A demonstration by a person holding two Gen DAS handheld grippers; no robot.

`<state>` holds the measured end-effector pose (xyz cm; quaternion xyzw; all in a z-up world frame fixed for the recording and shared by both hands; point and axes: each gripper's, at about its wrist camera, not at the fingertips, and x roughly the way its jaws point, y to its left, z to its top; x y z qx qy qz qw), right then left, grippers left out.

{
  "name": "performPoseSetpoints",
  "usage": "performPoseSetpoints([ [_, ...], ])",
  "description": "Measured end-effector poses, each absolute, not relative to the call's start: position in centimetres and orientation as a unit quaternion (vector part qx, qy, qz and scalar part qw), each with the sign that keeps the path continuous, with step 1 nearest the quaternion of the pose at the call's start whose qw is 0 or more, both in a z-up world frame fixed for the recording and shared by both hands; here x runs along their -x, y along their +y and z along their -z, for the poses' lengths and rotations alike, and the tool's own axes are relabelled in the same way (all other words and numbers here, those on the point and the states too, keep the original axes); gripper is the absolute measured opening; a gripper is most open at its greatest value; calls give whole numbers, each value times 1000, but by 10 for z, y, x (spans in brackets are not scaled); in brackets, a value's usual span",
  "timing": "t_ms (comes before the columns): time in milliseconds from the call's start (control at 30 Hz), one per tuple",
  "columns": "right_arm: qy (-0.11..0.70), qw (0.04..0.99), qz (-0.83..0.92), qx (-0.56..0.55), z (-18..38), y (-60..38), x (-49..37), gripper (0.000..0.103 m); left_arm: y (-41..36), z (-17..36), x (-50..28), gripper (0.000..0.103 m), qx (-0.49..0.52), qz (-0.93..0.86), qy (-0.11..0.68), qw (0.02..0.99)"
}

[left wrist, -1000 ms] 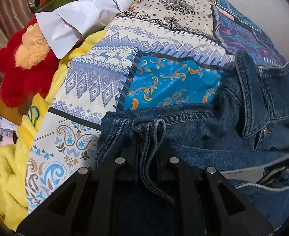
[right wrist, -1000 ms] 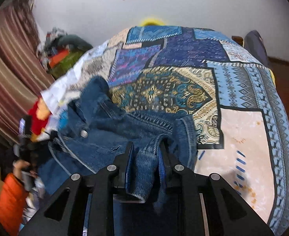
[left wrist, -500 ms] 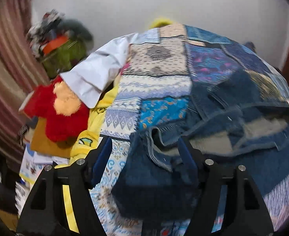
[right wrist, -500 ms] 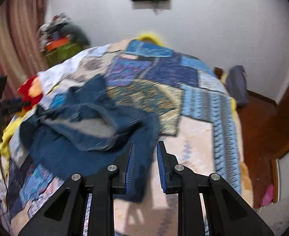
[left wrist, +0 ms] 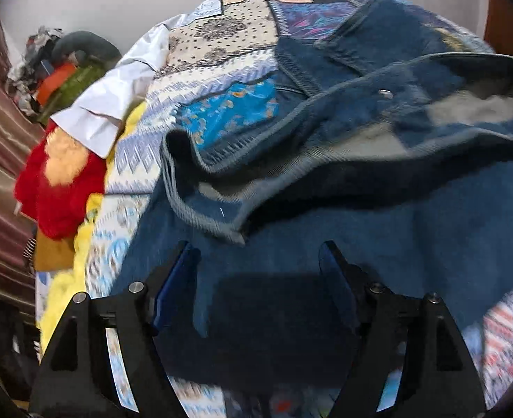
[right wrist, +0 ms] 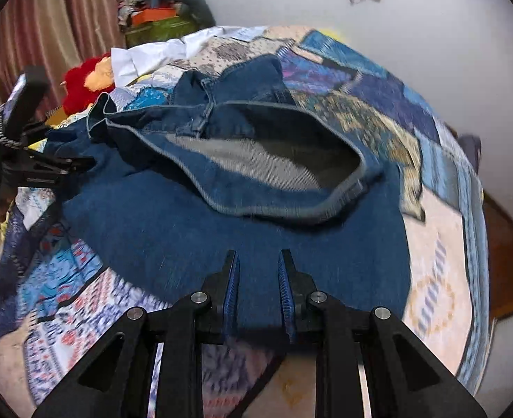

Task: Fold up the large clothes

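A blue denim jacket (right wrist: pixel 200 223) lies spread on the patchwork bedspread (right wrist: pixel 437 278), back panel toward me and its hem opening gaping with pale lining showing. It also fills the left wrist view (left wrist: pixel 378 244). My left gripper (left wrist: pixel 260 261) is open wide over the jacket's near left edge, nothing between its pads. My right gripper (right wrist: pixel 256 261) is open a little over the near edge of the jacket, holding nothing. The left gripper also shows in the right wrist view (right wrist: pixel 78 167) at the jacket's left side.
A red and orange plush toy (left wrist: pixel 58 177), a white cloth (left wrist: pixel 113 111) and a yellow blanket (left wrist: pixel 68 289) lie along the bed's left edge. A pile of clothes (right wrist: pixel 159 7) stands by the striped curtain. The floor drops off at the right (right wrist: pixel 507 254).
Both grippers held the denim a second ago. They have let go and pulled back toward me; the jacket now lies flatter on the bed. The left gripper has opened wide.
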<state>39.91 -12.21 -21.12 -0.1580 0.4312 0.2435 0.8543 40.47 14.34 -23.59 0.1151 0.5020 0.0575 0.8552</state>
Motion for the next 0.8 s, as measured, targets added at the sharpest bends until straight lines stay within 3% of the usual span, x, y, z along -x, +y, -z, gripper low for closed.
performPoseSetpoints([
  [200, 453, 839, -247, 173, 216, -111, -457, 18, 173, 240, -462, 74, -83, -101, 514, 848],
  [367, 415, 880, -177, 146, 201, -129, -514, 18, 207, 233, -493, 77, 0, -99, 514, 852],
  [500, 450, 873, -122, 146, 208, -145, -546, 18, 224, 237, -494, 78, 63, -91, 522, 846],
  [667, 439, 873, -122, 174, 205, -149, -524, 18, 219, 222, -481, 79, 40, -108, 512, 851],
  [800, 412, 876, -145, 203, 190, -145, -491, 18, 200, 176, -453, 80, -60, -129, 443, 885],
])
